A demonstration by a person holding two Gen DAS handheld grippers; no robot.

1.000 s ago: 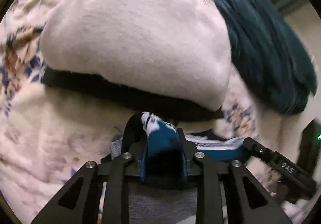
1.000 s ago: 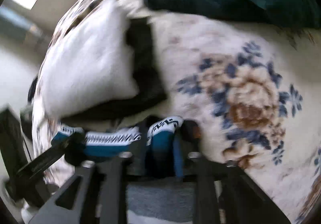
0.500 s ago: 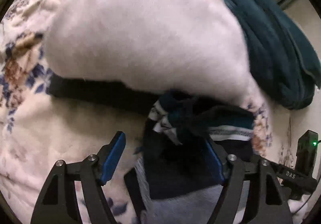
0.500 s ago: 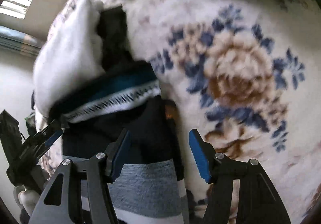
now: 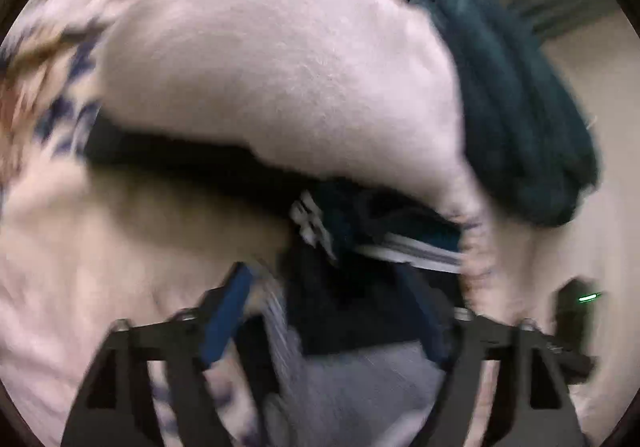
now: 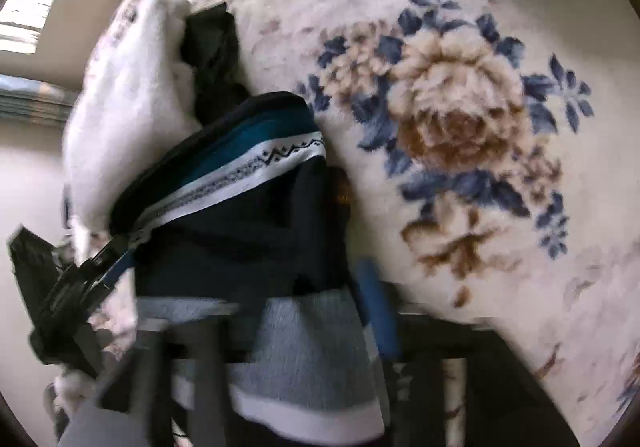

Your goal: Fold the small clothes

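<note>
A folded small garment, navy with teal and white patterned bands and a grey lower part, lies on the floral blanket in the left wrist view (image 5: 360, 287) and the right wrist view (image 6: 248, 215). My left gripper (image 5: 332, 307) is open, its blue-padded fingers (image 5: 226, 311) either side of the garment, not holding it. My right gripper (image 6: 280, 327) is open too, one blue pad (image 6: 378, 311) at the garment's right edge. The left gripper also shows in the right wrist view (image 6: 96, 271) at the garment's left edge.
A white fluffy cushion (image 5: 280, 67) with a black cloth (image 5: 180, 163) under it lies just beyond the garment. A dark teal blanket heap (image 5: 520, 95) is at the far right. The floral blanket (image 6: 460, 119) spreads to the right.
Both grippers were shut on the garment a second ago, then opened and let it go. They have since drawn back a little and the garment lies folded on the blanket.
</note>
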